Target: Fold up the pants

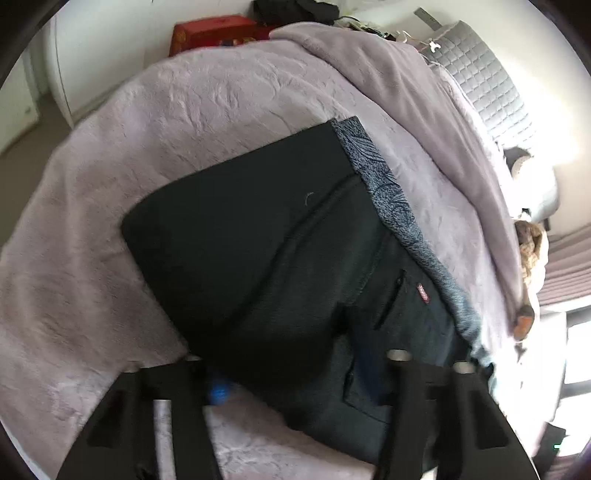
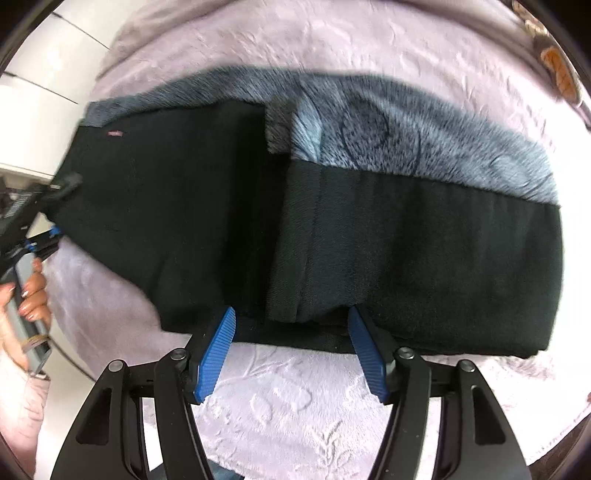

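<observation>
Black pants (image 1: 258, 251) with a grey-blue fleece lining (image 1: 391, 199) lie folded on the lilac bed blanket. They also fill the right wrist view (image 2: 369, 240), lining (image 2: 406, 129) along the far edge. My left gripper (image 1: 299, 373) sits at the pants' near end; the cloth drapes over its wide-apart fingers and hides the tips. It also shows at the left of the right wrist view (image 2: 55, 206). My right gripper (image 2: 291, 317) is open, its blue pads (image 2: 218, 354) touching the pants' near folded edge, gripping nothing.
The lilac blanket (image 1: 110, 221) covers the bed. A red box (image 1: 214, 31) and dark clothes lie at the far end, a grey quilted headboard (image 1: 491, 88) to the right. White furniture (image 2: 37, 92) stands left of the bed.
</observation>
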### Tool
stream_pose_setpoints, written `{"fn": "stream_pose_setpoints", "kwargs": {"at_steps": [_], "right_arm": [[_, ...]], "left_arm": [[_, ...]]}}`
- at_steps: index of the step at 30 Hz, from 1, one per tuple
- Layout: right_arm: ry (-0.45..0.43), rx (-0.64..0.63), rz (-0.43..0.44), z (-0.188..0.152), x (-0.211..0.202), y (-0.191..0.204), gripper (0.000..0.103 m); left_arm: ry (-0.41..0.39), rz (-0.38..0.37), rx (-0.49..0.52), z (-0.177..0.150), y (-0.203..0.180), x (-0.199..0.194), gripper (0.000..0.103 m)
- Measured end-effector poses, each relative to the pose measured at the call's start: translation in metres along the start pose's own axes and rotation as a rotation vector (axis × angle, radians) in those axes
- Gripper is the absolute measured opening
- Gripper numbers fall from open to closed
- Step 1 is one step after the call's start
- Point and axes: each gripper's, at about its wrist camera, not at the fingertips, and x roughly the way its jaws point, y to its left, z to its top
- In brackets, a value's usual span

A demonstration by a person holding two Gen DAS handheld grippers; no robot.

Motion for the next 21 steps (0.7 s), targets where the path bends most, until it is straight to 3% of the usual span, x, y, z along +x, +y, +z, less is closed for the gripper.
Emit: {"fn": "stream_pose_setpoints", "kwargs": {"at_steps": [1, 4, 8, 10, 13, 16, 21], "right_arm": [[-0.024, -0.005, 0.014, -0.001, -0.012, 0.003, 0.068], [-0.082, -0.017, 0.086, 0.001, -0.044, 0.017, 0.068], [-0.095, -0.038, 0.199, 0.034, -0.066, 0.043, 0.069], [-0.088, -0.062, 0.267, 0.062, -0.069, 0.068, 0.069], [-0.036, -0.127, 0.339, 0.099, -0.069, 0.115, 0.073], [0.074, -0.228, 0.355, 0.140, -0.055, 0.176, 0.075], [0.242, -0.383, 0.348, 0.176, -0.023, 0.270, 0.077]], "left_arm": [[-0.013, 0.023, 0.029, -0.001, -0.004, -0.003, 0.042], [-0.102, 0.171, 0.240, -0.013, -0.038, -0.016, 0.040], [-0.220, 0.349, 0.490, -0.039, -0.075, -0.021, 0.039], [-0.241, 0.415, 0.584, -0.047, -0.085, -0.018, 0.039], [-0.250, 0.434, 0.620, -0.048, -0.087, -0.017, 0.039], [-0.259, 0.442, 0.648, -0.050, -0.088, -0.016, 0.039], [-0.283, 0.467, 0.709, -0.057, -0.095, -0.011, 0.039]]}}
